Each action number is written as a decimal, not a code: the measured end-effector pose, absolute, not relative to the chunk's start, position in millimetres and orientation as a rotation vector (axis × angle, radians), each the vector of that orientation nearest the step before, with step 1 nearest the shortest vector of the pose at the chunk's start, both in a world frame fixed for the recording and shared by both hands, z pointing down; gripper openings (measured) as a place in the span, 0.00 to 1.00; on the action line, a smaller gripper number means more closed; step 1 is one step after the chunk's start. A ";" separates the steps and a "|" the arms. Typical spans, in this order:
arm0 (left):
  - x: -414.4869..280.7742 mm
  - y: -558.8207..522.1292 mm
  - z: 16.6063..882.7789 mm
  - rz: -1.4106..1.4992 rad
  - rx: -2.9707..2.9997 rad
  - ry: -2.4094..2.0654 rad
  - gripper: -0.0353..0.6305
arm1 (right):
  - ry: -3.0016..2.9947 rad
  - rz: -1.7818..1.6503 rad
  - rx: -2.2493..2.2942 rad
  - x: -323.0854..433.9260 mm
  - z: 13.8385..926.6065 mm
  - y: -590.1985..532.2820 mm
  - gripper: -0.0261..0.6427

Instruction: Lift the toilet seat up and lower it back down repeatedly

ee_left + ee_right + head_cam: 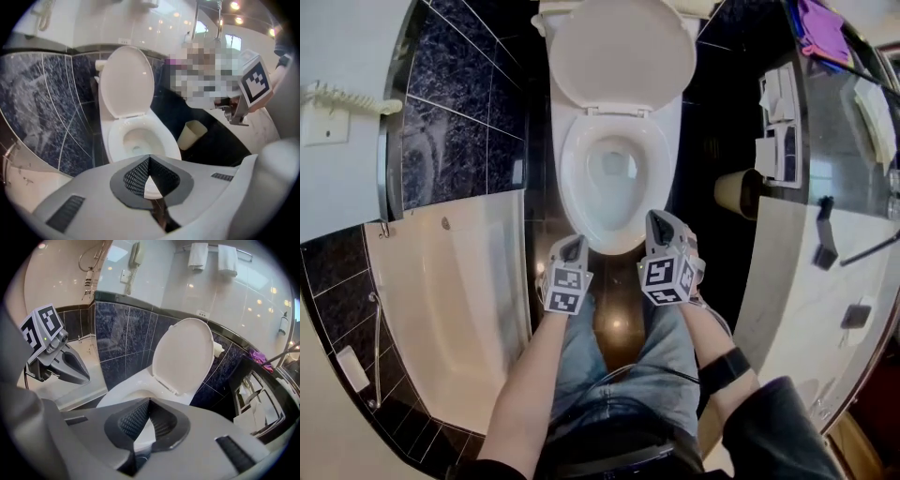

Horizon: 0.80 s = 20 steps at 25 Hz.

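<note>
The white toilet stands ahead of me with its lid raised against the tank. The seat ring lies flat on the bowl. In the left gripper view the lid is upright and the seat is down. The right gripper view shows the same lid. My left gripper hovers just off the front rim of the bowl, shut and holding nothing. My right gripper hangs beside it at the bowl's front right, also shut and empty. Neither touches the seat.
A white bathtub lies at the left behind a dark tiled wall. A beige bin stands right of the toilet. The vanity counter with paper goods and a purple cloth runs along the right.
</note>
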<state>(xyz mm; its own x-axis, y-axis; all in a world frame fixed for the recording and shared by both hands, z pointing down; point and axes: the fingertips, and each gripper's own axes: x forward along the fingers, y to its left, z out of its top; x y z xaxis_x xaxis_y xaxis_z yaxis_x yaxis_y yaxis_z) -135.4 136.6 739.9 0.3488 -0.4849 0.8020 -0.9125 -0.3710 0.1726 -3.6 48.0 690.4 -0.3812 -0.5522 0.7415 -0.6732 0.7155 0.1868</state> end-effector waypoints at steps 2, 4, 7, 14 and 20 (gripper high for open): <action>-139.0 121.5 687.1 0.852 2.030 -1.258 0.05 | -2.105 0.228 0.952 -6.2 651.9 45.0 0.06; -144.7 99.8 637.3 0.795 2.074 -1.328 0.05 | -2.138 0.261 0.993 -6.7 611.3 32.1 0.06; -156.7 75.0 566.5 0.713 2.124 -1.432 0.05 | -2.177 0.289 1.055 -2.6 552.5 14.3 0.06; -174.5 54.3 427.6 0.585 2.207 -1.588 0.05 | -2.217 0.313 1.179 28.9 451.2 8.0 0.06; -184.2 49.0 361.4 0.526 2.259 -1.679 0.05 | -2.261 0.318 1.249 47.2 394.6 12.7 0.06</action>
<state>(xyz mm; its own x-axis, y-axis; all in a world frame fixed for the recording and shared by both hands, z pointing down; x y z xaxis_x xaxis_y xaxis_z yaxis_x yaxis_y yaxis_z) -184.2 49.0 361.4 0.2593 -0.8572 0.4450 -0.9579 -0.2870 0.0054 47.2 12.7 394.6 -0.4306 -0.7119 0.5548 -0.8373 0.5445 0.0489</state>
